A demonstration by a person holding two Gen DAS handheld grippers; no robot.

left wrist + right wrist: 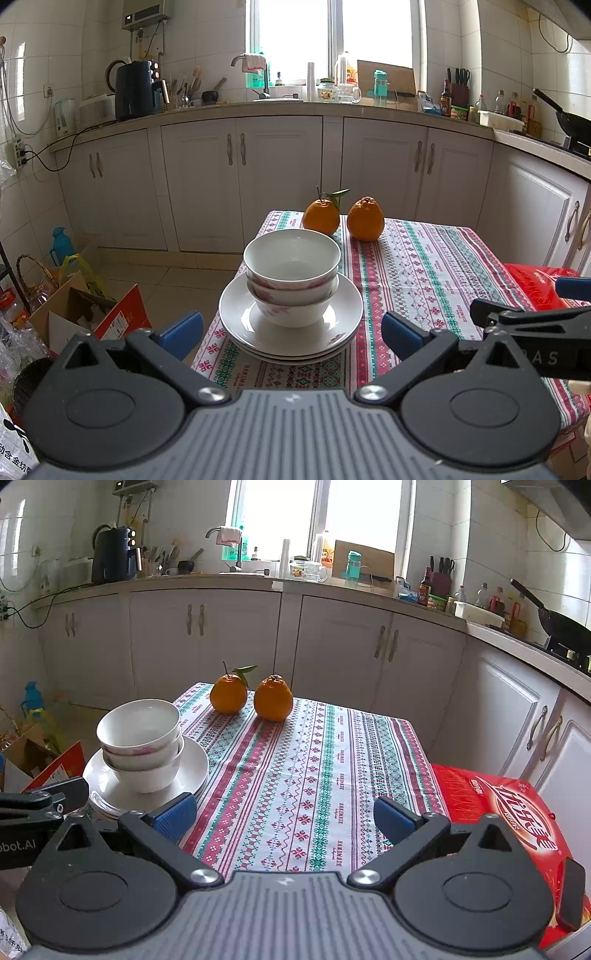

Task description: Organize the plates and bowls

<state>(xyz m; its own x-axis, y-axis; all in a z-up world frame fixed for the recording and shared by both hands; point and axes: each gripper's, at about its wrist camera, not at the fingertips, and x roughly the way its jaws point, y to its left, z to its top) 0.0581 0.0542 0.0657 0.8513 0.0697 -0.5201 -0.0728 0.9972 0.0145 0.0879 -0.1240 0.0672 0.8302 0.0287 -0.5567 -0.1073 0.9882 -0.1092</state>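
Two nested white bowls [291,275], both empty, sit on stacked plates [291,328] at the table's [424,266] left near corner. Two oranges [251,698] rest beyond. The left claw [291,330] and right claw [282,818] hover released, grasping nothing.

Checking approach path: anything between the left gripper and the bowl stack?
Nothing: in the left wrist view the open left gripper faces the bowl stack directly, with only the plates' near rim between.

Bowls [291,273] nested on stacked plates [332,325], oranges [343,219] behind them.
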